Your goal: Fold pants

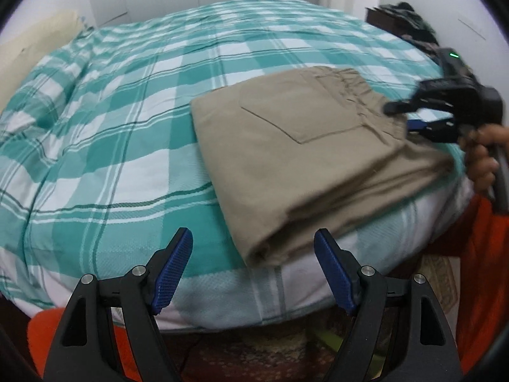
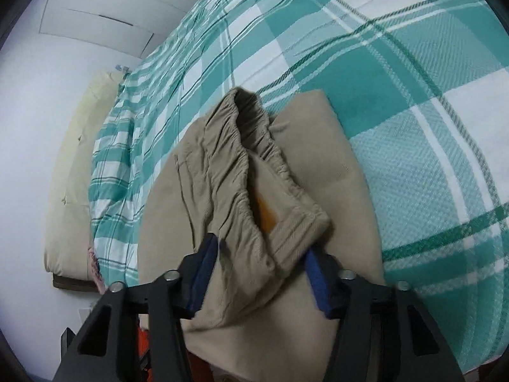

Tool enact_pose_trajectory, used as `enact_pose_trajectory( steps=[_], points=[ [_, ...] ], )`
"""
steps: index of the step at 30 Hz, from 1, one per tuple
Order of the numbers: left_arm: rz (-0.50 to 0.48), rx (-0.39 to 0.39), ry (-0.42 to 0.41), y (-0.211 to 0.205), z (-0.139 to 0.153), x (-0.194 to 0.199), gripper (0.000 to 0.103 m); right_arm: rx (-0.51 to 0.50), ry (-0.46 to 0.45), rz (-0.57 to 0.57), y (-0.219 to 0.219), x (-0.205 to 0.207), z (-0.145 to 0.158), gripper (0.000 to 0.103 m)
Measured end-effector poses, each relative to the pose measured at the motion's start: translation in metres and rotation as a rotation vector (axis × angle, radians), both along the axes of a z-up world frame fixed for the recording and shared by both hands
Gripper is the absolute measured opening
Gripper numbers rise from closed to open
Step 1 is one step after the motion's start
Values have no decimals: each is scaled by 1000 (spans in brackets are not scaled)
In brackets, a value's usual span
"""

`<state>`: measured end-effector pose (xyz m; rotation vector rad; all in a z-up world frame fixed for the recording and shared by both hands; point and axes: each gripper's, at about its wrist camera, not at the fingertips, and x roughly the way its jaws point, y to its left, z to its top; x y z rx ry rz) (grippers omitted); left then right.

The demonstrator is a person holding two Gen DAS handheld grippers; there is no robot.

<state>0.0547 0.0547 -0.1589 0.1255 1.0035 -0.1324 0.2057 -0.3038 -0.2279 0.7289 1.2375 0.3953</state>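
Khaki pants (image 1: 286, 146) lie folded into a rectangle on the right part of a bed with a teal and white plaid cover (image 1: 127, 127), back pocket facing up. My left gripper (image 1: 254, 267) hovers open over the bed's near edge, just in front of the pants' near corner, with nothing between its blue pads. My right gripper (image 1: 404, 116) reaches in from the right at the elastic waistband. In the right wrist view the right gripper (image 2: 261, 251) is shut on the bunched waistband of the pants (image 2: 229, 172), which rises off the folded layers.
A hand (image 1: 483, 156) holds the right gripper's handle, with orange clothing (image 1: 486, 254) below it. A cream pillow (image 1: 41, 38) lies at the far left of the bed. Dark clothes (image 1: 410, 22) are heaped at the back right. A patterned rug (image 1: 254, 356) covers the floor.
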Motion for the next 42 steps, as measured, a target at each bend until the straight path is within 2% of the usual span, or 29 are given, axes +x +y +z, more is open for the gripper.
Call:
enact_pose_trajectory(
  steps=[1, 3, 4, 5, 7, 8, 10, 11, 15, 17, 19, 21, 22, 23, 24, 25, 28, 30, 31, 33, 35, 36, 38, 40, 42],
  points=[
    [20, 2, 0, 2, -2, 3, 79, 3, -11, -4, 1, 0, 2, 36],
    [61, -11, 34, 9, -9, 9, 67, 54, -45, -17, -3, -1, 10, 26],
    [73, -16, 55, 12, -13, 11, 48, 69, -65, -16, -4, -2, 17, 25],
    [89, -18, 87, 16, -19, 13, 39, 76, -86, -13, -6, -3, 24, 24],
    [104, -67, 117, 23, -23, 12, 34, 92, -132, -8, -3, -5, 42, 23],
    [109, -92, 116, 25, -21, 11, 25, 104, -149, -8, -2, -7, 49, 23],
    [107, -137, 120, 25, -17, 8, 14, 145, -192, -5, 3, -8, 70, 22],
    [111, -144, 118, 24, -15, 7, 13, 167, -221, -2, 5, -11, 84, 22],
    [91, -160, 136, 21, -15, 3, 13, 224, -282, -3, -5, -29, 110, 21],
    [80, -154, 163, 18, -22, 4, 13, 213, -269, -16, -19, -44, 103, 20],
    [72, -147, 188, 16, -27, 7, 17, 147, -233, -20, -25, -54, 81, 20],
    [65, -106, 196, 11, -30, 7, 24, -3, -156, -24, -30, -61, 40, 19],
    [65, -86, 188, 10, -27, 4, 33, -37, -131, -21, -31, -64, 25, 19],
    [69, -64, 184, 11, -25, 2, 48, -37, -127, -27, -31, -68, 14, 19],
    [77, -45, 184, 13, -22, -2, 54, -26, -132, -42, -31, -71, 12, 20],
    [80, -53, 186, 17, -18, -5, 60, -35, -143, -34, -29, -70, 18, 20],
    [92, -161, 187, 35, 3, -17, 60, -124, -224, 27, -15, -68, 38, 20],
    [120, -188, 143, 47, 22, -24, 63, -184, -246, 58, -5, -71, 45, 21],
    [133, -187, 120, 49, 28, -25, 65, -215, -250, 74, -3, -71, 47, 24],
    [163, -169, 54, 55, 46, -27, 66, -282, -234, 99, -3, -71, 50, 40],
    [172, -144, 0, 53, 57, -20, 66, -322, -238, 69, -12, -70, 58, 40],
    [167, -131, -13, 50, 57, -15, 65, -360, -269, 48, -18, -71, 69, 40],
    [144, -89, -15, 36, 53, -1, 57, -399, -363, 62, -13, -70, 97, 40],
    [106, -56, -14, 14, 45, 11, 53, -384, -441, 136, 5, -68, 117, 40],
    [81, -17, -24, -10, 38, 18, 52, -341, -536, 248, 34, -70, 131, 40]
  ],
)
